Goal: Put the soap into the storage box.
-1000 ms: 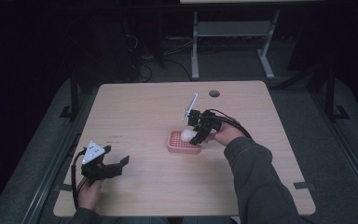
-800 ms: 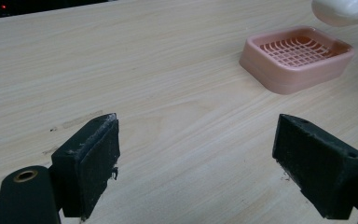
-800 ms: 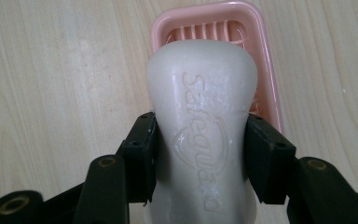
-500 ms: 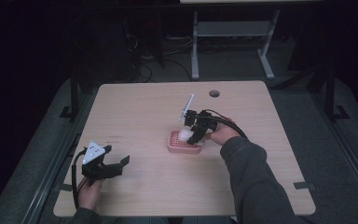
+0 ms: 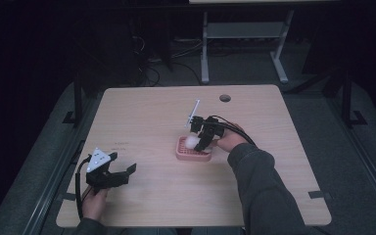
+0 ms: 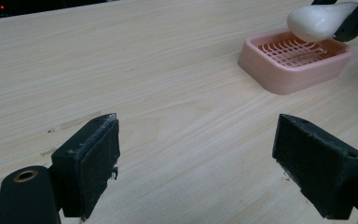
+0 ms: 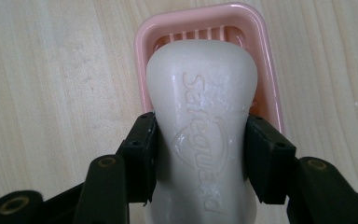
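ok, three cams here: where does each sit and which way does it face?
High view: above the person's side, looking forward and down on the table; both forearms, left claw, right claw.
Left gripper view: on the left claw, low, facing across the table; jaws apart.
Right gripper view: on the right claw, facing down.
All three share the soap over the pink dish.

Both grippers were matte black. The left gripper (image 5: 120, 172) carried a pale grey three-cornered plate (image 5: 98, 158) at its ten o'clock side, with a black cable (image 5: 80, 188) looping from it. Its jaws were blocky pads with scuffed, pale-flecked edges and a brass-ringed hole beside one. The right gripper (image 7: 199, 151) showed small screw holes on its pads, with black cables (image 5: 232, 129) trailing at three o'clock. The person wore a dark grey sleeve (image 5: 262, 191).
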Motion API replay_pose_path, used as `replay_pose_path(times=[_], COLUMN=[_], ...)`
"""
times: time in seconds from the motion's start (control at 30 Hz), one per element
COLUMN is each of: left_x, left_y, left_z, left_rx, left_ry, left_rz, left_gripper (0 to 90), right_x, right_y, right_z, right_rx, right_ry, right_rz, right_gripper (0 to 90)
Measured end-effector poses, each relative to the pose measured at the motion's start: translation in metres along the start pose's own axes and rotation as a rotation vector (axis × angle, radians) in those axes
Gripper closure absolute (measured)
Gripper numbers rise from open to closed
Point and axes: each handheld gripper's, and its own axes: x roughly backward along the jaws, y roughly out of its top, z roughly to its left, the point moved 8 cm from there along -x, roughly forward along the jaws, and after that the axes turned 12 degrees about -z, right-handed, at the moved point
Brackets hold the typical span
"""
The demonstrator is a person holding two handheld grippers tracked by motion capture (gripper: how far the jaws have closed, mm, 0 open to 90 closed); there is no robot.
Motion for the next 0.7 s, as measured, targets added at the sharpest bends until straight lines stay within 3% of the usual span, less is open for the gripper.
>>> replay_pose_path(times=[0.7], left_x=[-0.001], left_y=[0.0], left_z=[0.0], left_rx=[0.011], left_ry=[0.0], left_rz=[-0.004], left_gripper=[14.1], right_x=[-0.019], right_y=[0.002], right_z=[-0.006], right_rx=[-0.004], right_ry=[0.004], right_rz=[0.018], right_gripper=[49.0])
